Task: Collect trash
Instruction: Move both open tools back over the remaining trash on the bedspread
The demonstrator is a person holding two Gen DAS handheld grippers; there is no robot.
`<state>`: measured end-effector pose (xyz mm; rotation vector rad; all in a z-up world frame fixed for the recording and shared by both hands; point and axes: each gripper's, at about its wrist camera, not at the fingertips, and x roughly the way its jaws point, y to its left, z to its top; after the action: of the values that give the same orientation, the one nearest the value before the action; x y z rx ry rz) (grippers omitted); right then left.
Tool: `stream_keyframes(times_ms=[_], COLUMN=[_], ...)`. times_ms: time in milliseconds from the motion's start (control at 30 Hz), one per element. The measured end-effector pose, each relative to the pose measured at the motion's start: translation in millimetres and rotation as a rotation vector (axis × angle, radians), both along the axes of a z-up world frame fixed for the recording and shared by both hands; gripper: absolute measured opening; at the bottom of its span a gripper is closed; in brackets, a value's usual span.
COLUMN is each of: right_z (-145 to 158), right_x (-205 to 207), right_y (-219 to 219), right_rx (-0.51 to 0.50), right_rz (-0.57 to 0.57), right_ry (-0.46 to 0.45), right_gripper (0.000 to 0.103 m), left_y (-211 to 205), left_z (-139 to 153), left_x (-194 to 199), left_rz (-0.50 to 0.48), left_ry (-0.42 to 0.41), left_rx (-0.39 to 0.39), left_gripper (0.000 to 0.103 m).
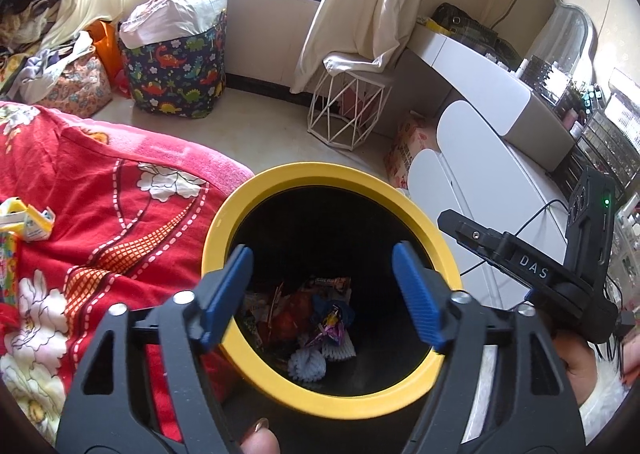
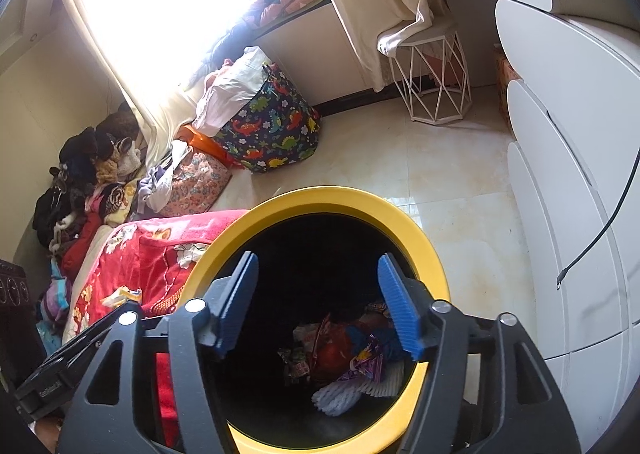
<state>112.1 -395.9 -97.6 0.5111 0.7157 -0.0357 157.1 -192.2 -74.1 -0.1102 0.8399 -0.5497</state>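
Hovering over the yellow-rimmed bin [image 1: 332, 294], your left gripper [image 1: 324, 294] and right gripper [image 2: 318, 304] both stand released and empty; the wrappers [image 1: 316, 318] lie at the bottom. Risk: scraps [image 1: 28, 219] remain on the red bedspread [image 1: 112, 213], and a careless swing could tip the bin

Both cameras sit on hand-held grippers and look forward and steeply down along their blue fingers, close above the yellow-rimmed bin [image 1: 332, 290] [image 2: 320, 330]. The left wrist view faces the mouth of the bin with the red bedspread [image 1: 100, 213] at its left and the white desk [image 1: 496, 101] at right. The right wrist view looks from just beside it. Both share the bin, bedspread, dinosaur-print basket [image 1: 176, 73] [image 2: 272, 125], wire stool [image 1: 348, 105] [image 2: 436, 81] and curtained window
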Motion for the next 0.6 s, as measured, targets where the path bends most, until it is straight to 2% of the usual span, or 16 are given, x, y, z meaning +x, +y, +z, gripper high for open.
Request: stream_keyframes(times_ms=[33, 100, 200, 600], right_z=[1.6, 4.2, 7.8, 23.3], right_x=[0.5, -1.8, -5.2, -13.6], right_y=[-0.1, 1.2, 2.8, 13.6], right_rx=[-0.003, -0.008, -0.023, -0.078], right_rz=[-0.001, -0.001, -0.005, 0.013], right_ry=[-0.002, -0.008, -0.013, -0.047], right_gripper=[0.066, 0.07, 0.077, 0.085], left_y=[1.6, 5.3, 8.7, 32.7], left_z=[0.8, 3.3, 7.2, 24.6], left_x=[-1.4, -4.0, -8.8, -23.5], left_rz=[0.004, 0.019, 0.03, 0.099], left_ry=[-0.004, -0.018, -0.034, -0.095], left_rx=[-0.002, -0.001, 0.0, 0.023], left_gripper=[0.08, 0.087, 0.092, 0.092])
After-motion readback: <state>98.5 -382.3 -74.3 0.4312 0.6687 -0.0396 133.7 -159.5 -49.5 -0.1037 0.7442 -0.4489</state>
